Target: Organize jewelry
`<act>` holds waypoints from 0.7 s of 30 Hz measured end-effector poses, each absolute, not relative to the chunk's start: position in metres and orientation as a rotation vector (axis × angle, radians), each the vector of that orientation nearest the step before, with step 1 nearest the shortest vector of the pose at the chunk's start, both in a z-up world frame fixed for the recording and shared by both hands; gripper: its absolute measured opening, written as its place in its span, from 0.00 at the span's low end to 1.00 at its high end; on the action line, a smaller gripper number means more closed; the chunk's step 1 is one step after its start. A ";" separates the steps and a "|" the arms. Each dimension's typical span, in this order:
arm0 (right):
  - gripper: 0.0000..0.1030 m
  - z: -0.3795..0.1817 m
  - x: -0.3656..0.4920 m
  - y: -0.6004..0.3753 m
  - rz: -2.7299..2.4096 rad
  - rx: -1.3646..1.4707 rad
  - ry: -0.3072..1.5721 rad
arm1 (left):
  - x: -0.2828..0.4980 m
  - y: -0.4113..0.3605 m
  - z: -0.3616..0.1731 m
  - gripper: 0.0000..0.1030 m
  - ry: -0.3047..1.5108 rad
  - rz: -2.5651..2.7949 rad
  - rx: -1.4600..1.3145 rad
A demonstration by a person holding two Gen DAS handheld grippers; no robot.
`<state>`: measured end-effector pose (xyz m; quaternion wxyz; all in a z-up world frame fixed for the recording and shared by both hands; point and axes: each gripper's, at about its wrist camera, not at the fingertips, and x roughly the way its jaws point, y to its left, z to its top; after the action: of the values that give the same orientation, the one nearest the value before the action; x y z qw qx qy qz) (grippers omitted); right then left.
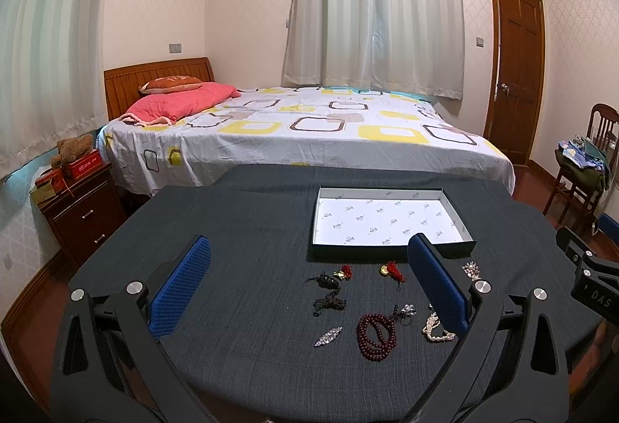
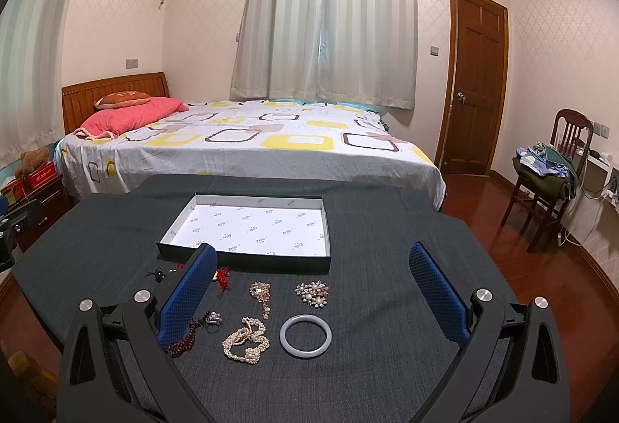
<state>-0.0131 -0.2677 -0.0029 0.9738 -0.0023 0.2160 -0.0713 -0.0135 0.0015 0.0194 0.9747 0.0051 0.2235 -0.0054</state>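
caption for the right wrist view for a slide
Open right gripper above a pearl necklace, pale bangle and brooch, before an empty tray.

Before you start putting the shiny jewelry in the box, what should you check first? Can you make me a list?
1. Box open and bare inside: ok.
2. Left tool open, holding nothing: ok.
3. Right tool open, holding nothing: ok.
4. White bangle lying apart from the pearl necklace, easy to pick alone: ok.
5. Red bead strand free of the silver piece beside it: cannot tell, they seem to touch.
6. Pearl necklace untangled: not ok, it lies bunched.
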 end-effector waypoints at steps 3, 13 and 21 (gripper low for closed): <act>0.94 -0.003 -0.013 -0.266 -0.145 -0.007 0.435 | -0.013 0.001 0.017 0.96 0.449 -0.011 0.012; 0.94 -0.004 -0.012 -0.265 -0.145 -0.006 0.436 | -0.015 -0.005 0.004 0.96 0.459 -0.011 0.011; 0.94 -0.004 -0.012 -0.265 -0.145 -0.005 0.439 | -0.016 -0.005 0.001 0.96 0.462 -0.012 0.011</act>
<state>-0.0120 -0.2652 -0.0045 0.9734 -0.0026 0.2178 -0.0717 -0.0161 -0.0053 0.0009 0.9734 0.0053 0.2291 -0.0061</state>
